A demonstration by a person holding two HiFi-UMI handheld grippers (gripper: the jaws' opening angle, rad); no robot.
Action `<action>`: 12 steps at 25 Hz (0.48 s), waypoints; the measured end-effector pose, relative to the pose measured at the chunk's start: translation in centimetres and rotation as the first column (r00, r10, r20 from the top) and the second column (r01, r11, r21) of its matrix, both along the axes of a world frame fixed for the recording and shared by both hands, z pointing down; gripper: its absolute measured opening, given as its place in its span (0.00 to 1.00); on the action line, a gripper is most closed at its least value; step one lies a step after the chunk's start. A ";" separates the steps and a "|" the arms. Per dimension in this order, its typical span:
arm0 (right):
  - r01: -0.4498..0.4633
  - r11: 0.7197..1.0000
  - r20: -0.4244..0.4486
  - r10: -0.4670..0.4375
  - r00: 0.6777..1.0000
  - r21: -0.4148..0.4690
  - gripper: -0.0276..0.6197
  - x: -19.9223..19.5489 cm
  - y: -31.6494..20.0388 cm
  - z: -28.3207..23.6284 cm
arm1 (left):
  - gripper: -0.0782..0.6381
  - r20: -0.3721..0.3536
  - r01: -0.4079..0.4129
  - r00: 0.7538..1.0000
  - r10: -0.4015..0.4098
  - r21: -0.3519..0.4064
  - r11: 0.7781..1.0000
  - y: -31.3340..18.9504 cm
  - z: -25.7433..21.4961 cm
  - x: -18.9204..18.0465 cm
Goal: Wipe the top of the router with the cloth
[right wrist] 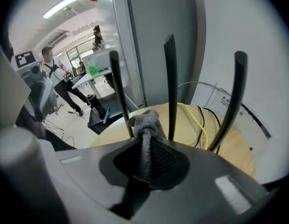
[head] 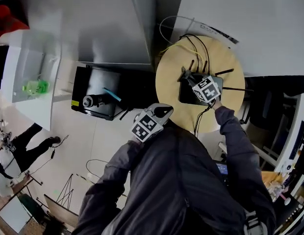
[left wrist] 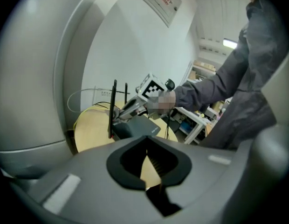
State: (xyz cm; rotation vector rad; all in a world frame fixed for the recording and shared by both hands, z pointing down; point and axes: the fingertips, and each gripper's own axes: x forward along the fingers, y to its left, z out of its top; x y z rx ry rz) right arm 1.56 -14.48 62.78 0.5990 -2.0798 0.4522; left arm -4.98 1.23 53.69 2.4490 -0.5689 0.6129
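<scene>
I am in the wiping step, as I judge it. My right tongs (right wrist: 145, 141) are clenched on the grey cloth (right wrist: 145, 122), whose knotted end sticks out past the tips right among the three upright antennas (right wrist: 170, 78). From the head view, this puts the cloth over the back part of the black router (head: 190, 97), which lies on the round wooden tabletop (head: 169, 77) with a yellow cable (right wrist: 200, 122) and black leads trailing behind it. The router's flat top is hidden under the tongs in the right gripper view, so I cannot tell whether the cloth is pressing on it or hanging just above. My left tongs (left wrist: 145, 158) are drawn together at the tips with nothing between them, and they sit off the tabletop's near edge, well apart from the router. Next, I think, I should press the cloth down and draw it forward from the antenna feet across the bare top, taking care not to snag an antenna or shove the light router along.
</scene>
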 end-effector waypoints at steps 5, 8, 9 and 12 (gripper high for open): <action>0.049 0.999 -0.095 -0.049 0.994 0.000 0.09 -0.4 -2.0 2.2 | 0.11 -0.002 0.055 0.998 -0.055 -0.019 0.998 0.1 0.2 -1.0; 0.091 0.996 -0.140 -0.093 0.986 -0.023 0.09 -0.3 -1.5 3.9 | 0.11 0.005 0.085 0.996 -0.085 -0.018 0.996 0.1 -0.1 -1.0; 0.109 0.994 -0.154 -0.111 0.982 -0.020 0.09 -0.1 -1.3 4.5 | 0.11 0.008 0.098 0.995 -0.097 -0.015 0.995 0.0 -0.3 -1.0; 0.118 0.993 -0.148 -0.117 0.982 -0.002 0.09 0.0 -0.9 5.0 | 0.11 0.022 0.151 0.988 -0.151 -0.006 0.988 -0.2 -0.4 -1.2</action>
